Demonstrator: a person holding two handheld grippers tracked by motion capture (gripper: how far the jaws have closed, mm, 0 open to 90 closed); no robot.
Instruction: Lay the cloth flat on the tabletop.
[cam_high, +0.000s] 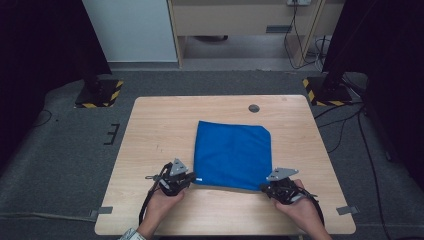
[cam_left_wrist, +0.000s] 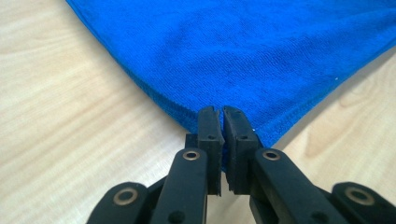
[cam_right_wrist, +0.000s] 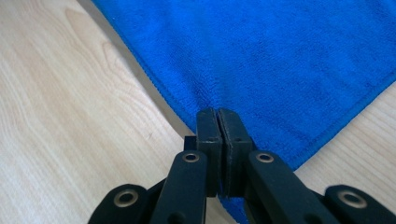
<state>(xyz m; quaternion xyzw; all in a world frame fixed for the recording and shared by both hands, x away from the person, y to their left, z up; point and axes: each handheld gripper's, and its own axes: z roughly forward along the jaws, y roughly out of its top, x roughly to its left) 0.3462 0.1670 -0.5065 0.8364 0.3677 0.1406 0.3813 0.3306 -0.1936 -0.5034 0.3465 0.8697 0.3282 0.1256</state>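
Observation:
A blue cloth (cam_high: 233, 154) lies flat in the middle of the wooden table (cam_high: 150, 130). My left gripper (cam_high: 191, 178) is shut on the cloth's near left corner; in the left gripper view the black jaws pinch the blue cloth (cam_left_wrist: 261, 51) at that corner, my left gripper (cam_left_wrist: 222, 112). My right gripper (cam_high: 265, 186) is shut on the near right corner; in the right gripper view the cloth (cam_right_wrist: 280, 56) runs out from between the closed jaws of my right gripper (cam_right_wrist: 218, 113). Both corners look slightly lifted off the table.
A small round grey cap (cam_high: 254, 108) sits in the tabletop near the far edge. Two stand bases with yellow-black tape (cam_high: 100, 93) (cam_high: 326, 91) rest on the floor beyond the far corners. Bare wood surrounds the cloth on all sides.

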